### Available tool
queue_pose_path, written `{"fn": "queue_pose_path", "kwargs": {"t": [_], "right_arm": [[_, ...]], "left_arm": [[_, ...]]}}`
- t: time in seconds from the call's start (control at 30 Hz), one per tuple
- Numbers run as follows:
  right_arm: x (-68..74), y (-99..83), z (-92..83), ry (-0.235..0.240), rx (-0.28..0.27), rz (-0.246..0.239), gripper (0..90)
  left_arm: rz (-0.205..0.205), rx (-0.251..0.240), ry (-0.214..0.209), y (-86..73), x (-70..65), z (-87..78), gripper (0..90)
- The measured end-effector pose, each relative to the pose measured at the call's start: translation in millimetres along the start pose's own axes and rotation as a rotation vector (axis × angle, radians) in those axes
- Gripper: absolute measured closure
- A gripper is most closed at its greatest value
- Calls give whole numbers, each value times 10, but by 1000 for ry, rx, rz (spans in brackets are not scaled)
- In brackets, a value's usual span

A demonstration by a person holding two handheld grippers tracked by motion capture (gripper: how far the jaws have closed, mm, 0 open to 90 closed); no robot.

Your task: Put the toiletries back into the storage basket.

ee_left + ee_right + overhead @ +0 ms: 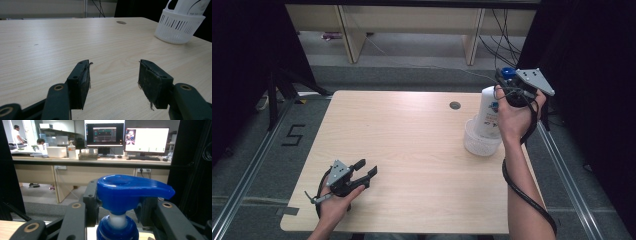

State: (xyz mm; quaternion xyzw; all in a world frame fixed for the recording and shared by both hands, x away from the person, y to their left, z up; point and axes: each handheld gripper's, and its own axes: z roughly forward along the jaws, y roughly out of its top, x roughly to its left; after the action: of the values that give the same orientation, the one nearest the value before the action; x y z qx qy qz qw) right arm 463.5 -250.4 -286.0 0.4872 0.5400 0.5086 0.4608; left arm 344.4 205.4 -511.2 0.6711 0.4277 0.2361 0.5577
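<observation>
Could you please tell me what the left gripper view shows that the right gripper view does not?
The left gripper view shows the left gripper with its jaws apart over the bare wooden table, and the white slotted basket the bottle stands in. The right gripper view shows the blue pump head between the right gripper's jaws, with desks and monitors beyond. Both show the pump bottle, from different ends.
</observation>
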Motion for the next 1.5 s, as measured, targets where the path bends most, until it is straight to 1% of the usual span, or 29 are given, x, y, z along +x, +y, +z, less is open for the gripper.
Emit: {"fn": "queue_pose_path", "kwargs": {"t": [0.03,0.07,0.13,0.2,0.23,0.27,0.3,0.37,0.4,0.57,0.6,0.7,0.8,0.83,0.87,0.97,1.0,1.03,1.1,1.17,1.2,1.23,1.27,1.37,1.4,1.5], "right_arm": [[4,-13,-4,-1,10,8,603],[-3,-39,4,-5,10,3,603],[-1,-46,2,0,14,11,603],[-13,-65,6,-3,13,-3,603],[-7,-81,4,-2,18,9,603],[-7,-81,4,-2,18,9,603],[-10,-89,8,2,17,6,603],[-12,-107,17,3,15,4,603],[-9,-116,14,2,22,12,603],[-10,-161,25,2,37,-6,603],[0,-189,34,-2,36,7,603],[-9,-213,46,-1,44,2,603],[-12,-263,55,-6,49,6,604],[-15,-281,56,-7,51,8,604],[-13,-315,56,-8,57,19,604],[-24,-366,64,-6,60,11,604],[-14,-379,60,-6,72,28,604],[-25,-397,66,-5,66,14,604],[-19,-413,66,-5,72,21,604],[-23,-442,71,0,73,12,604],[-9,-456,70,-4,78,27,604],[-18,-468,78,8,76,13,604],[-18,-491,79,0,76,14,604],[-22,-512,76,3,87,14,603],[-24,-523,80,6,87,13,603],[-24,-546,78,2,88,11,603]], "left_arm": [[1,0,0,0,1,1,419],[1,0,0,-1,0,2,419],[2,2,1,-2,0,4,419],[-1,-9,-9,-8,-1,17,419],[-1,-11,-9,-9,-3,19,419],[-3,-12,-9,-10,-5,21,419],[-2,-2,-2,-7,-8,13,419],[0,1,0,-5,-9,10,419],[2,2,0,-5,-8,9,419],[2,3,-3,-6,-9,12,419],[3,2,-3,-5,-8,11,419],[-4,-12,-10,-10,-3,21,419],[-1,-7,-10,-12,2,16,419],[1,4,-2,-9,-1,8,419],[2,3,-5,-11,-1,12,419],[3,3,-6,-12,-4,14,419],[4,4,-6,-13,-3,13,419],[3,5,-5,-14,0,12,419],[3,5,-4,-13,0,12,419],[3,3,-5,-12,-4,11,419],[2,2,-7,-12,-7,12,419],[2,2,-7,-12,-7,13,419],[2,3,-7,-14,-8,15,419],[3,11,-7,-19,-8,18,419],[-4,10,-5,-20,-13,19,419],[-1,10,-5,-18,-12,18,419]]}}
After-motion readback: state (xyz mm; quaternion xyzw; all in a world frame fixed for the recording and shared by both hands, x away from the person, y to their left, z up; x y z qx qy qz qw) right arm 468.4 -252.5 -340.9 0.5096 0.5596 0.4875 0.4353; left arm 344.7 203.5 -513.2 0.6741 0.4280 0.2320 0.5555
